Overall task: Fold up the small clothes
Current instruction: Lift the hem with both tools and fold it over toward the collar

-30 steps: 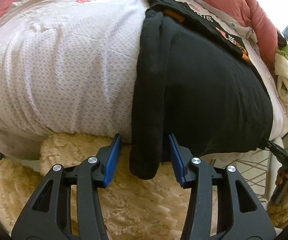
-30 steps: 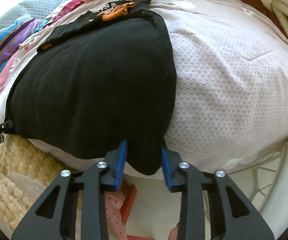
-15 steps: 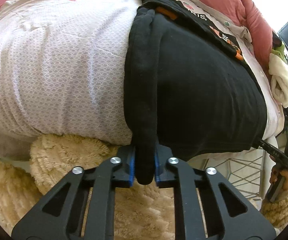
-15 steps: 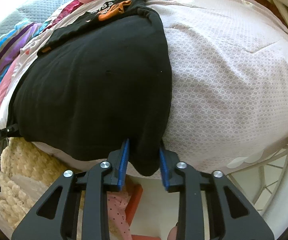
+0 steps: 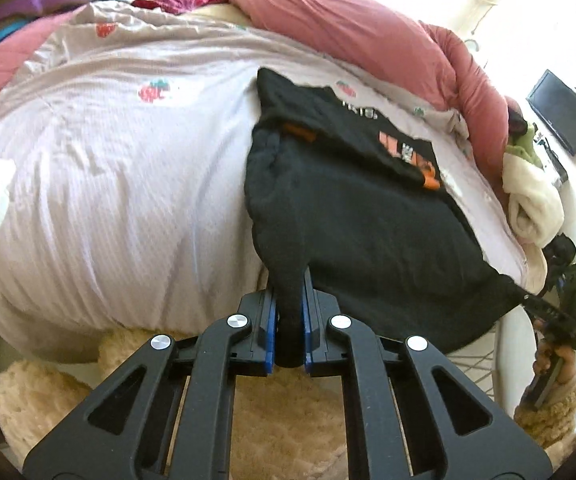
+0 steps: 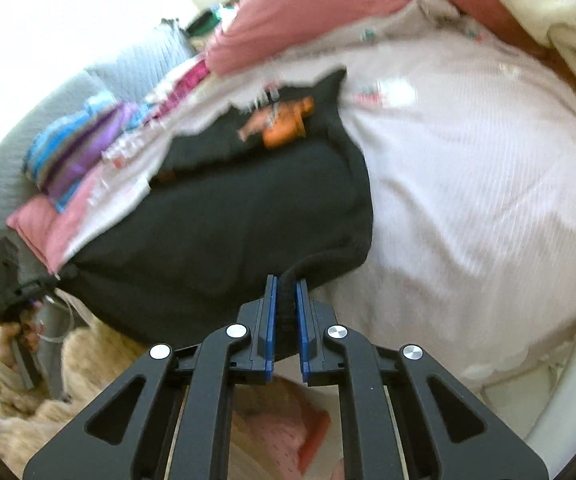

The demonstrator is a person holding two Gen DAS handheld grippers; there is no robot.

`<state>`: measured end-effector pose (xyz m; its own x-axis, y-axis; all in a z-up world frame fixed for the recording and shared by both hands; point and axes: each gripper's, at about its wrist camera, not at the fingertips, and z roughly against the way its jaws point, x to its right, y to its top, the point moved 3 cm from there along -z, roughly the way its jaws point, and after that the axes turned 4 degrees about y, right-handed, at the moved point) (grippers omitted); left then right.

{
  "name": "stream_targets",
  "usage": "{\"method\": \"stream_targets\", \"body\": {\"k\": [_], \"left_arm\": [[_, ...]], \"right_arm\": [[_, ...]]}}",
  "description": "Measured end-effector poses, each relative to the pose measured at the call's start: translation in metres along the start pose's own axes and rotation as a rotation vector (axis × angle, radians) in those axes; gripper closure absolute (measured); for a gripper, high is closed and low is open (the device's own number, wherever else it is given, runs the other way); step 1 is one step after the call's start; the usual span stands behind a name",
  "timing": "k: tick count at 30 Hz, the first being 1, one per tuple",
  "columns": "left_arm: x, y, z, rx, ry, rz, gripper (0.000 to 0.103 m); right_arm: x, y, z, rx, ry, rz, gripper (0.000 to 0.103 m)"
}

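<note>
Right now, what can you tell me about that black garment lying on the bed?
The black garment with an orange print looks like soft, thick knit. It lies spread on the pale strawberry-patterned quilt, its far part folded so the orange and white print shows near the pink duvet. Its near edge hangs off the bed, pinched at both corners: the left gripper clamps one, the right gripper the other.

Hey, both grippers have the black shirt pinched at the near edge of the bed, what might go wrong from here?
1. The left gripper and the right gripper each pinch only a narrow bunch of the black shirt, so a corner may slip free.
2. The already folded upper part with the orange print could drag and unfold.
</note>
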<state>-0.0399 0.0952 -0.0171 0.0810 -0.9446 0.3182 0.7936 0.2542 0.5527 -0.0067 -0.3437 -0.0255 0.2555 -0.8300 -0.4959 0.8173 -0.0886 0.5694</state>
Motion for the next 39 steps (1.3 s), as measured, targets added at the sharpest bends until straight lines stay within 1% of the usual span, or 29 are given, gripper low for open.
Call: {"method": "stream_targets", "body": {"k": [3, 6, 13, 15, 16, 18, 20, 21, 23, 25, 27, 28, 29, 30, 31, 32, 33, 34, 36, 37, 38, 39], "left_arm": [[-0.001, 0.012, 0.003, 0.022, -0.009, 0.021, 0.099], [0.001, 0.021, 0.006, 0.044, -0.007, 0.020, 0.099], [0.005, 0.047, 0.012, 0.103, -0.010, 0.028, 0.099], [0.007, 0.053, 0.013, 0.114, -0.014, 0.027, 0.099], [0.007, 0.057, 0.013, 0.119, -0.015, 0.029, 0.099], [0.007, 0.066, 0.014, 0.131, -0.011, 0.032, 0.099], [0.007, 0.074, 0.013, 0.136, -0.022, 0.041, 0.099], [0.007, 0.078, 0.012, 0.138, -0.020, 0.042, 0.099], [0.009, 0.083, 0.006, 0.135, -0.001, 0.027, 0.099], [0.011, 0.084, 0.000, 0.125, 0.005, 0.019, 0.099], [0.011, 0.083, -0.003, 0.121, 0.020, 0.010, 0.099], [0.010, 0.081, -0.005, 0.119, 0.025, 0.008, 0.099], [0.008, 0.079, -0.007, 0.111, 0.030, 0.008, 0.099], [0.007, 0.078, -0.009, 0.106, 0.031, 0.010, 0.099], [0.004, 0.076, -0.012, 0.096, 0.034, 0.013, 0.099], [0.002, 0.074, -0.014, 0.090, 0.037, 0.014, 0.099], [0.000, 0.072, -0.015, 0.085, 0.042, 0.014, 0.099], [-0.003, 0.069, -0.017, 0.077, 0.047, 0.016, 0.099], [-0.007, 0.065, -0.020, 0.066, 0.046, 0.021, 0.099], [-0.009, 0.063, -0.022, 0.060, 0.048, 0.024, 0.099], [-0.010, 0.061, -0.023, 0.056, 0.049, 0.026, 0.099], [-0.011, 0.059, -0.024, 0.052, 0.049, 0.027, 0.099]], "right_arm": [[0.001, 0.018, 0.015, 0.075, 0.026, -0.013, 0.095], [0.001, 0.035, 0.025, 0.134, 0.030, -0.022, 0.095], [-0.005, 0.065, 0.041, 0.231, 0.029, 0.006, 0.095], [-0.007, 0.074, 0.043, 0.252, 0.023, 0.019, 0.095], [-0.008, 0.078, 0.044, 0.262, 0.022, 0.025, 0.103], [-0.009, 0.088, 0.048, 0.290, 0.010, 0.033, 0.103], [-0.009, 0.099, 0.052, 0.316, 0.000, 0.045, 0.103], [-0.009, 0.105, 0.052, 0.323, -0.025, 0.059, 0.103], [-0.007, 0.112, 0.046, 0.300, -0.055, 0.065, 0.103], [-0.003, 0.113, 0.035, 0.254, -0.058, 0.052, 0.103], [-0.001, 0.104, 0.024, 0.208, -0.059, 0.039, 0.103], [0.000, 0.098, 0.019, 0.184, -0.055, 0.033, 0.101], [0.001, 0.091, 0.013, 0.159, -0.051, 0.023, 0.096], [0.003, 0.081, 0.005, 0.129, -0.053, 0.013, 0.093], [0.003, 0.072, -0.001, 0.100, -0.062, 0.010, 0.086], [0.004, 0.062, -0.008, 0.070, -0.068, 0.007, 0.072], [0.004, 0.050, -0.016, 0.033, -0.071, 0.003, 0.067], [0.003, 0.041, -0.021, 0.011, -0.079, 0.002, 0.064], [0.004, 0.020, -0.033, -0.053, -0.100, 0.006, 0.063], [0.004, 0.014, -0.036, -0.070, -0.111, 0.008, 0.061], [0.005, 0.004, -0.042, -0.104, -0.119, 0.004, 0.055], [0.005, -0.004, -0.046, -0.126, -0.117, -0.003, 0.055]]}}
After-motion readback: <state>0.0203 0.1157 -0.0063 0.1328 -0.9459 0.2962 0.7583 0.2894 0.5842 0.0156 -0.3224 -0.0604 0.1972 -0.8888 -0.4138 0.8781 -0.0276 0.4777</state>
